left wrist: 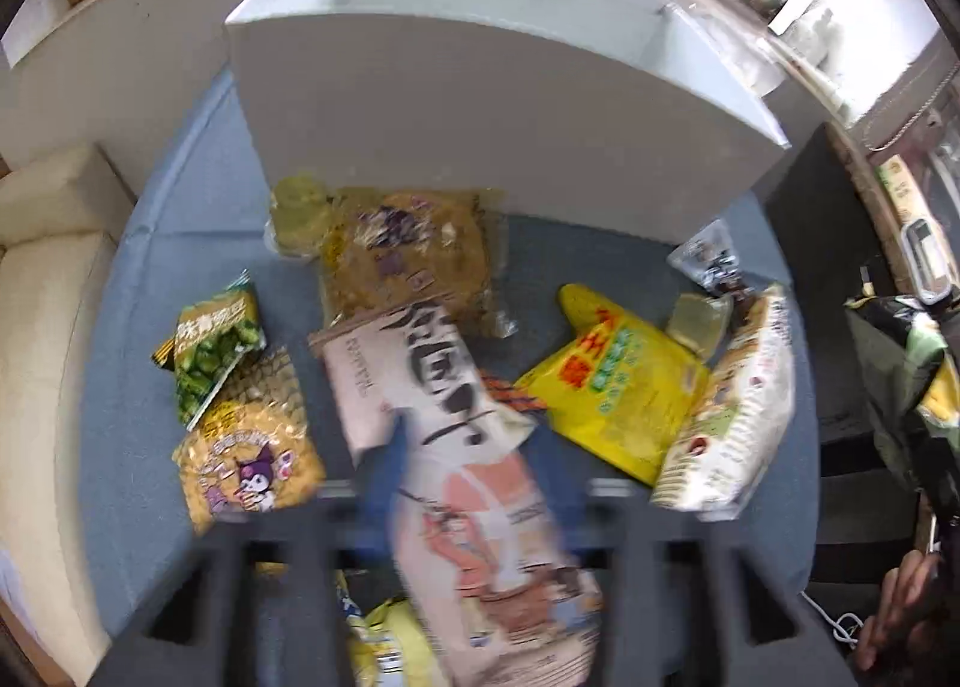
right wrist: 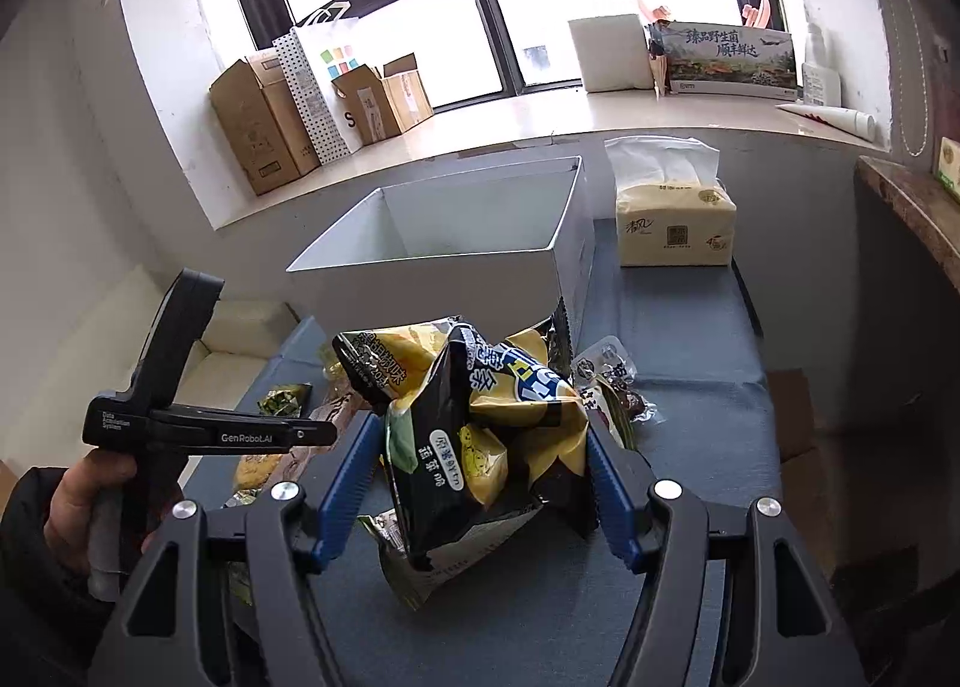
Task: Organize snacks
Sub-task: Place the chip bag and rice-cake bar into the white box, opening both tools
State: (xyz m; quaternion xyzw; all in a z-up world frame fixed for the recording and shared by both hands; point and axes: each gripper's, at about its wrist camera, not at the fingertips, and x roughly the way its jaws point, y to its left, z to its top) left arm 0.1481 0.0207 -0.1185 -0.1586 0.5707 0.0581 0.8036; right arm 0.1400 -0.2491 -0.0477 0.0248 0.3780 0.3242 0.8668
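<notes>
In the left wrist view my left gripper is shut on a pink and white snack bag and holds it above the blue table, just in front of the white box. The view is blurred. In the right wrist view my right gripper is shut on a black and yellow chip bag, its blue fingers pressing both sides. The white box stands open behind it. The left gripper's body shows at the left there.
Loose snacks lie on the table: a green pea bag, a yellow Kuromi bag, a clear bag of yellow snacks, a yellow bag, a white bag. A tissue pack stands right of the box. Cardboard boxes sit on the windowsill.
</notes>
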